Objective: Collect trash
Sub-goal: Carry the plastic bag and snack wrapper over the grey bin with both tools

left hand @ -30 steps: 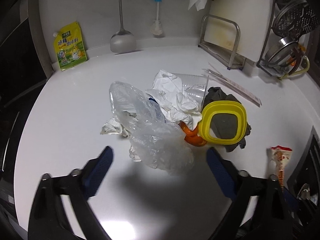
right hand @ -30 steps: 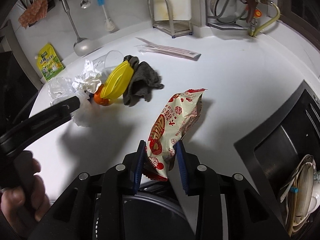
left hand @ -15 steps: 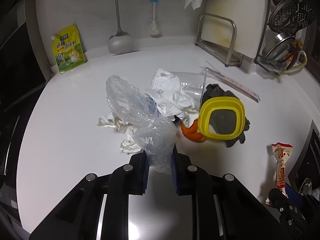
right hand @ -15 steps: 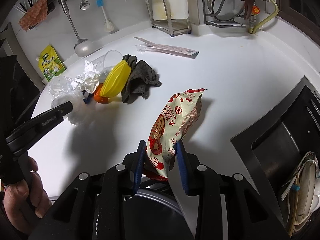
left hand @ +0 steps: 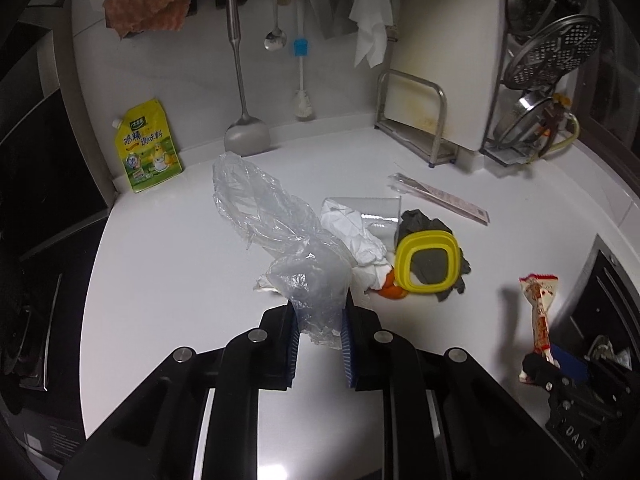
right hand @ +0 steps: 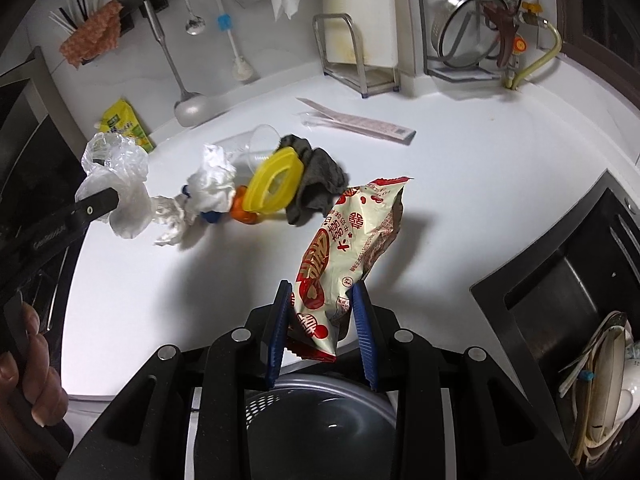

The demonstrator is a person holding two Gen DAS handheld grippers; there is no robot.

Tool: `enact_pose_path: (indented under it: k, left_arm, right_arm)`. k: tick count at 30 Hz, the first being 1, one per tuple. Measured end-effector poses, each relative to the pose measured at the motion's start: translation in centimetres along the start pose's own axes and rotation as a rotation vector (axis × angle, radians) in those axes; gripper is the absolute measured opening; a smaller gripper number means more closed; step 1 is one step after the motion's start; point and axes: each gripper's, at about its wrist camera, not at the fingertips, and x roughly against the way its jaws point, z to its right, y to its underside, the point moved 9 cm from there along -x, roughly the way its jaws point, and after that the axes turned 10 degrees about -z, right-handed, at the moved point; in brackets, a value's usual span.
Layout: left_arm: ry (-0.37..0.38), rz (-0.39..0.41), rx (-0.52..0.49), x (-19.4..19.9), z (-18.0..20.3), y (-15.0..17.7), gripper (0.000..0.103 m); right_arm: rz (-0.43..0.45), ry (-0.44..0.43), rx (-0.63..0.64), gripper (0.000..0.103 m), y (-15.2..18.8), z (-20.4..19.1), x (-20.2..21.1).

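The right tongs (right hand: pixel 320 312) clamp a red-and-cream snack wrapper (right hand: pixel 348 240) above the white table (right hand: pixel 460 184). Left of the wrapper lie a grey rag (right hand: pixel 316 184), a yellow lid (right hand: pixel 274 186) and crumpled tissue (right hand: pixel 212 184). Farther left, the left tongs (right hand: pixel 114 204) grip a clear plastic bag (right hand: pixel 120 176).

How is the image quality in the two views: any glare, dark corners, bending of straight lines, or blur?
Left wrist view: bright glare on the white counter near the left gripper, black corners, and the counter edge bends strongly. Right wrist view: same dark corners and bending; the snack wrapper casts a soft shadow; both look sharp.
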Motion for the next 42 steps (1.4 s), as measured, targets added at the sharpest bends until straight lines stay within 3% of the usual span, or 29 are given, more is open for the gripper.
enact_pose_path:
  k: [10, 21, 29, 42]
  left_arm:
    - [0.077, -0.03, -0.109, 4.1, 1.5, 4.2, 0.018]
    - [0.148, -0.142, -0.227, 5.6, 3.5, 12.6, 0.018]
    - [0.258, -0.205, -0.312, 5.3, 5.6, 17.6, 0.018]
    - [0.32, -0.343, -0.374, 3.2, 7.8, 21.8, 0.018]
  right_arm:
    - [0.0, 0.004, 0.035, 0.03, 3.4, -1.1, 4.0]
    - [-0.051, 0.009, 0.039, 0.03, 10.0, -1.4, 6.0]
    - [-0.137, -0.025, 0.041, 0.03, 15.0, -2.5, 4.6]
    - [-0.238, -0.05, -0.006, 0.03, 19.5, -1.7, 2.3]
